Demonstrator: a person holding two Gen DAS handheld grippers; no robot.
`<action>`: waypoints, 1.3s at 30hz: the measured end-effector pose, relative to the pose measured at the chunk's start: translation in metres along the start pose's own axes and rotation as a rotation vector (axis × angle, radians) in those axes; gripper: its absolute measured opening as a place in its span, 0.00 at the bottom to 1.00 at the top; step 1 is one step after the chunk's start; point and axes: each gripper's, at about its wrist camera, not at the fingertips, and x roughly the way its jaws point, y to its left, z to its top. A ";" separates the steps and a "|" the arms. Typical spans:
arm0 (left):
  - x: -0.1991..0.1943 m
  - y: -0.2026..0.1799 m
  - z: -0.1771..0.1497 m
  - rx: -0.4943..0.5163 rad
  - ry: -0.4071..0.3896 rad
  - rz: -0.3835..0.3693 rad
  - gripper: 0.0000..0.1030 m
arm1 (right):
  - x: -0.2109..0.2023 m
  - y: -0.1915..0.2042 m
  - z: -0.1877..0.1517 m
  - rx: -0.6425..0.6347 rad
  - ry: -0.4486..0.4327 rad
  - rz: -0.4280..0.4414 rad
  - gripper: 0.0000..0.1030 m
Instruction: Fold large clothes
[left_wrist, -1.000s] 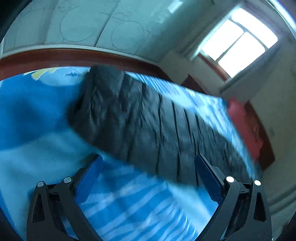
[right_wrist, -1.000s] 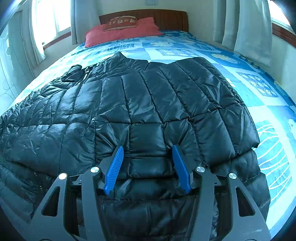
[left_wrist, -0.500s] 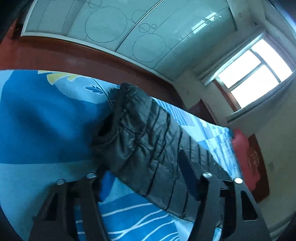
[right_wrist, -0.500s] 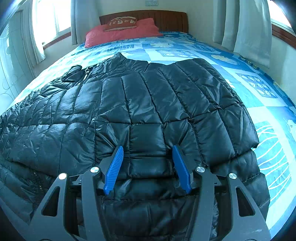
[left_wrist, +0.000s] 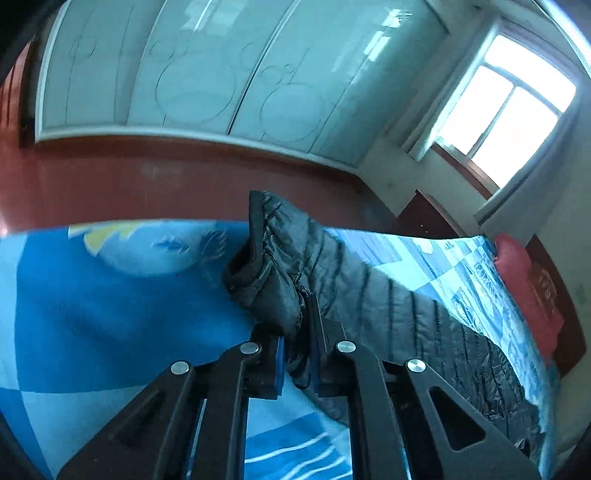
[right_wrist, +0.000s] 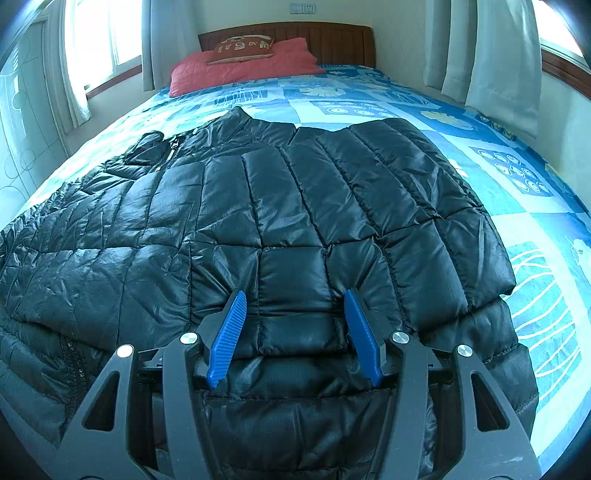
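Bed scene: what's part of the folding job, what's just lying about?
In the job:
- black puffer jacket
- its sleeve, pinched in the shut left tool
- right tool, open over the jacket hem

Lying about:
- red pillow
- blue bedspread
- curtains

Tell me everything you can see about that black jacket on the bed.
The black jacket is a shiny quilted puffer with stitched panels, a stand-up collar and a zip, and it lies spread flat on the blue patterned bedspread. One sleeve stretches out to the side; the left gripper has just closed on it near the cuff. The right gripper rests at the hem, jaws apart.
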 end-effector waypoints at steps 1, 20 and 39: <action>-0.002 -0.004 0.000 0.016 -0.009 -0.003 0.09 | 0.000 0.001 0.000 0.000 0.000 0.000 0.53; -0.070 -0.228 -0.104 0.526 -0.027 -0.299 0.07 | -0.001 -0.004 0.002 0.020 -0.010 0.018 0.53; -0.106 -0.368 -0.296 0.835 0.189 -0.501 0.07 | 0.000 -0.011 0.001 0.058 -0.023 0.059 0.55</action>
